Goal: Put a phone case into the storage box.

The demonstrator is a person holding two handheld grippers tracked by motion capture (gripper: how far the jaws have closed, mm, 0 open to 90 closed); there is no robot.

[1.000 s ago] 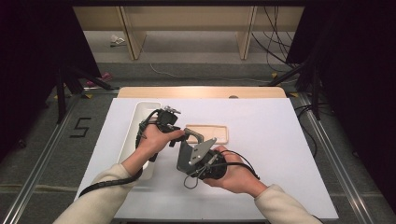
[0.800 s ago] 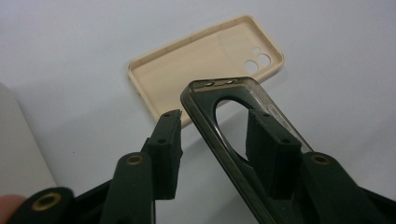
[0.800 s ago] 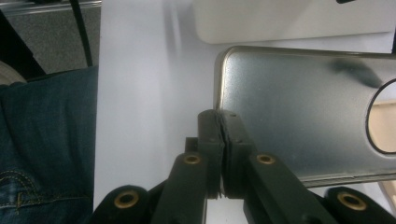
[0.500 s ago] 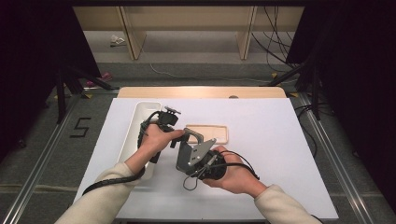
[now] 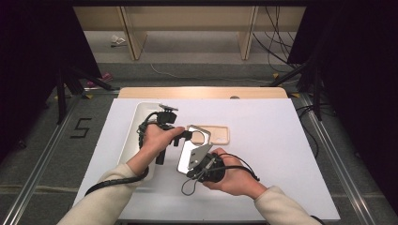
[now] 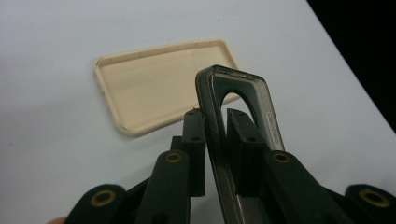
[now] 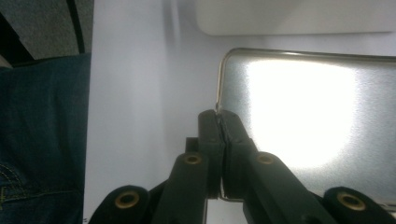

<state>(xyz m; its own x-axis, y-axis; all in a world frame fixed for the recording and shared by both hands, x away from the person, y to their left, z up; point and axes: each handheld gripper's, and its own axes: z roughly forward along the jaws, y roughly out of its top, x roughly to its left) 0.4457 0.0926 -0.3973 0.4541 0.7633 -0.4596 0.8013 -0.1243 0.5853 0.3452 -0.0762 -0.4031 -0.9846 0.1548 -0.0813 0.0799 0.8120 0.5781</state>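
In the left gripper view, my left gripper (image 6: pixel 217 112) is shut on the rim of a smoky translucent phone case (image 6: pixel 243 88). Its jaws have just been closing with that rim between them. Behind it, a beige phone case (image 6: pixel 163 88) lies flat on the white table, hollow side up. From above, the left gripper (image 5: pixel 187 136) points right, just left of the beige case (image 5: pixel 218 136). My right gripper (image 7: pixel 217 113) is shut on the edge of a shiny silver plate (image 7: pixel 303 121). The high view shows that plate (image 5: pixel 190 152) tilted up in front of the right gripper (image 5: pixel 195 166).
A long white tray (image 5: pixel 141 110) lies at the table's left under the left forearm, and its rim (image 7: pixel 299 18) shows beyond the plate. Blue jeans (image 7: pixel 42 140) fill the left of the right gripper view. White table (image 5: pixel 263 154) stretches to the right of the hands.
Both hands stay where they were. Neither the beige case nor the tray has moved.
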